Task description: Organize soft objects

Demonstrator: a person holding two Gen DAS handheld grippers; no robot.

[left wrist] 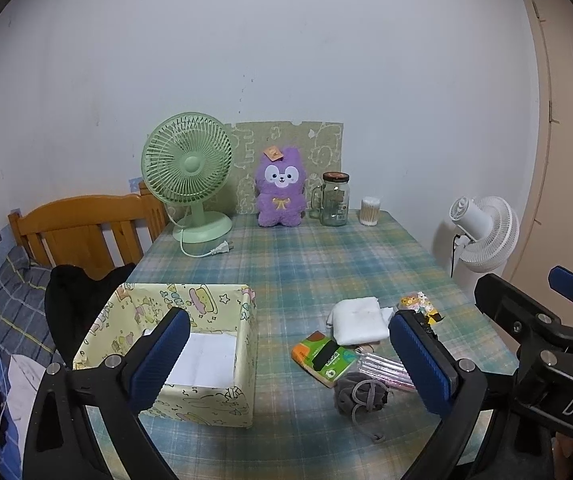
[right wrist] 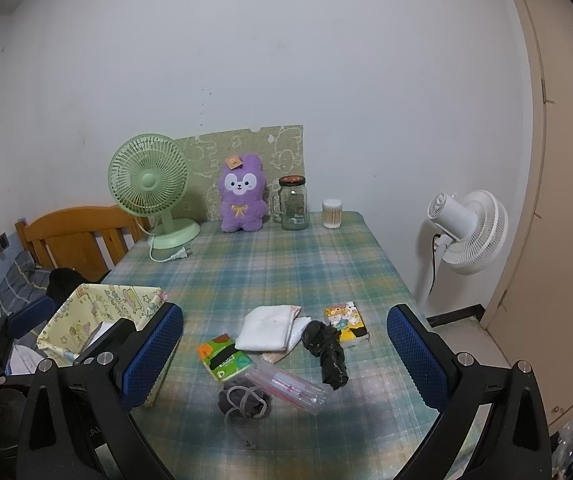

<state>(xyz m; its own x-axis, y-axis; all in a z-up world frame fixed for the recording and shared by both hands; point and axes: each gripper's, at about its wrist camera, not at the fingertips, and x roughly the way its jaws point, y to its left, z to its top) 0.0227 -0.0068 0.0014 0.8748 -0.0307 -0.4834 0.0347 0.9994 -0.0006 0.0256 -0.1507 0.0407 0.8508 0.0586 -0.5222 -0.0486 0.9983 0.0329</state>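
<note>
A yellow patterned fabric box [left wrist: 174, 354] [right wrist: 98, 316] stands at the table's front left, with white paper inside. On the plaid tablecloth lie a folded white cloth [left wrist: 360, 320] [right wrist: 268, 332], a grey drawstring pouch [left wrist: 360, 396] [right wrist: 244, 400], a green and orange tissue pack [left wrist: 322, 358] [right wrist: 222, 358], a crumpled black bag [right wrist: 326, 354], a clear pack of straws [right wrist: 290, 388] and a cartoon tissue pack [right wrist: 346, 322]. My left gripper [left wrist: 286, 360] is open and empty above the box's right edge. My right gripper [right wrist: 284, 360] is open and empty above the pile.
At the table's back stand a green desk fan [left wrist: 188, 176], a purple plush toy [left wrist: 280, 190] [right wrist: 242, 200], a glass jar [left wrist: 334, 200] and a cotton swab tub [left wrist: 370, 211]. A white floor fan [right wrist: 466, 232] is right of the table. A wooden bed [left wrist: 82, 232] is left.
</note>
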